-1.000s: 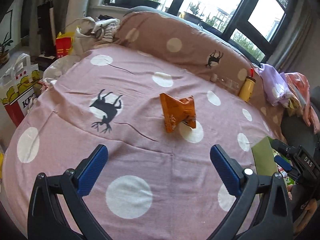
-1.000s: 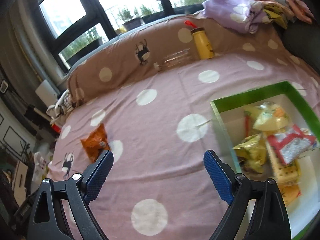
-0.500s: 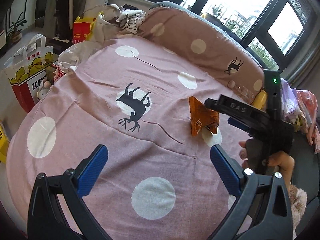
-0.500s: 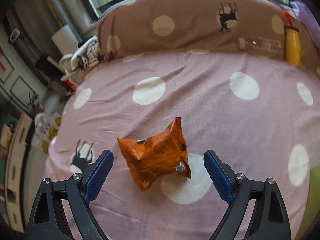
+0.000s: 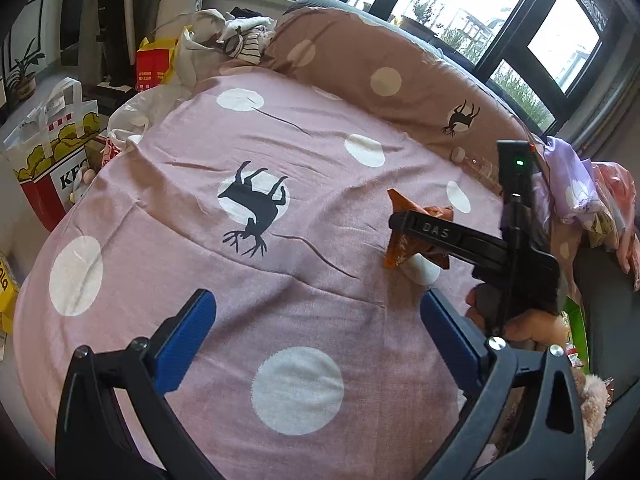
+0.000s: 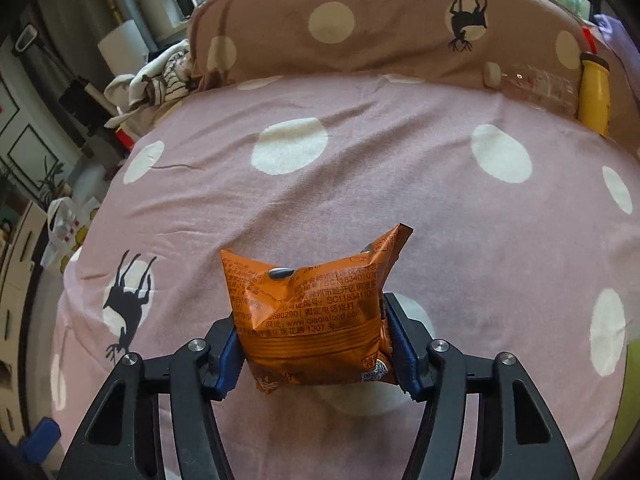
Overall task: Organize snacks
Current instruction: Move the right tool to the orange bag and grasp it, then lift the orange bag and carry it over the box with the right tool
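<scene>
Only right gripper [image 6: 316,350] view: pads squeezing orange snack packet [image 6: 312,308].

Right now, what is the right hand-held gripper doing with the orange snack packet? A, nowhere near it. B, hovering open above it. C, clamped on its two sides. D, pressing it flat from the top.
C: the right hand-held gripper has its blue pads pressed against both sides of the orange snack packet.

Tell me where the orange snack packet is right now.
The orange snack packet sits mid-bed on the pink spotted sheet, between the right gripper's closed fingers.
</scene>
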Demonstrator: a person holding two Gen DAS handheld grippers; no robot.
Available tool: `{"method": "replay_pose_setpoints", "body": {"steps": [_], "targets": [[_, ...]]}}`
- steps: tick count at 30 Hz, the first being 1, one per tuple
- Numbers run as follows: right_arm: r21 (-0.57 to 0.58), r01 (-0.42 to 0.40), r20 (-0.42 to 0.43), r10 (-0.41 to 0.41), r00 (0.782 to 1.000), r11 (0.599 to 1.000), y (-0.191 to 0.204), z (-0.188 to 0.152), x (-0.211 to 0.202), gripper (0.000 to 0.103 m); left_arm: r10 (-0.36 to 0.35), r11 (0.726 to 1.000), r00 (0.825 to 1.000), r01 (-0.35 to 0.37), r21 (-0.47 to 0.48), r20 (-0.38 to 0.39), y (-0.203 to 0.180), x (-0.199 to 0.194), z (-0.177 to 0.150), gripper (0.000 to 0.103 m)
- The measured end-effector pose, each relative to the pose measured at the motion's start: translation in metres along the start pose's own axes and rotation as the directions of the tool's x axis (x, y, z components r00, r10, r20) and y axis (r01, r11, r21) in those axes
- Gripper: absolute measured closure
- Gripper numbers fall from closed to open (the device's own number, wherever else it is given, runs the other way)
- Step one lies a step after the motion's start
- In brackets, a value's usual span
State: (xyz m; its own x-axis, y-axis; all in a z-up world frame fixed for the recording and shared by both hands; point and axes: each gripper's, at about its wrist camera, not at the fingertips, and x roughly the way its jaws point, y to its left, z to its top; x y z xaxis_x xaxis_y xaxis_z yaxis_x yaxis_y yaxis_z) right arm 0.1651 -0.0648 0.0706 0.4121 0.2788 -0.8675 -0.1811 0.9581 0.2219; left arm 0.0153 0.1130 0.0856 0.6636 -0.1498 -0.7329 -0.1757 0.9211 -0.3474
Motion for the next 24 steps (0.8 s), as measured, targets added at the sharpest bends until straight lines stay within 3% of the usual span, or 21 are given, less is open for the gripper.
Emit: {"method": "replay_pose_setpoints", "body": {"steps": [2, 6, 13, 18, 20, 21, 24], "targets": [[0.060, -0.041, -0.012, 0.042, 0.999, 0.997, -0.012, -0.014, -0.024, 0.040, -0.007, 1.000, 1.000, 0.007, 0.009, -0.003, -0.003, 0.000, -0.002, 0.001], [0.133, -0.042, -0.049, 0.049, 0.998, 0.990, -0.037, -0.053, -0.068, 0.039, -0.019, 1.000, 1.000, 0.019, 0.018, -0.025, -0.011, 0.005, -0.005, 0.001], [0.273, -0.071, -0.159, 0.118, 0.980, 0.959, -0.067, -0.119, -0.082, 0.038, -0.071, 0.997, 0.995, 0.074, 0.037, -0.066, -0.026, 0.011, -0.013, 0.001], [0.267, -0.019, -0.148, 0.061, 0.987, 0.963, -0.076, -0.130, -0.083, 0.033, -0.096, 0.993, 0.990, 0.103, 0.061, -0.102, -0.043, 0.015, -0.022, 0.001], [0.272, -0.063, -0.121, 0.099, 0.988, 0.960, -0.080, -0.127, -0.086, 0.030, -0.121, 0.989, 0.985, 0.130, 0.068, -0.121, -0.050, 0.016, -0.026, 0.001], [0.278, -0.074, -0.110, 0.108, 0.988, 0.958, -0.083, -0.127, -0.089, 0.023, -0.126, 0.988, 0.984, 0.136, 0.071, -0.128, -0.053, 0.017, -0.028, 0.001], [0.279, -0.106, -0.053, 0.125, 0.991, 0.955, -0.091, -0.125, -0.103, 0.020, -0.132, 0.985, 0.980, 0.147, 0.095, -0.148, -0.064, 0.018, -0.036, 0.001]]}}
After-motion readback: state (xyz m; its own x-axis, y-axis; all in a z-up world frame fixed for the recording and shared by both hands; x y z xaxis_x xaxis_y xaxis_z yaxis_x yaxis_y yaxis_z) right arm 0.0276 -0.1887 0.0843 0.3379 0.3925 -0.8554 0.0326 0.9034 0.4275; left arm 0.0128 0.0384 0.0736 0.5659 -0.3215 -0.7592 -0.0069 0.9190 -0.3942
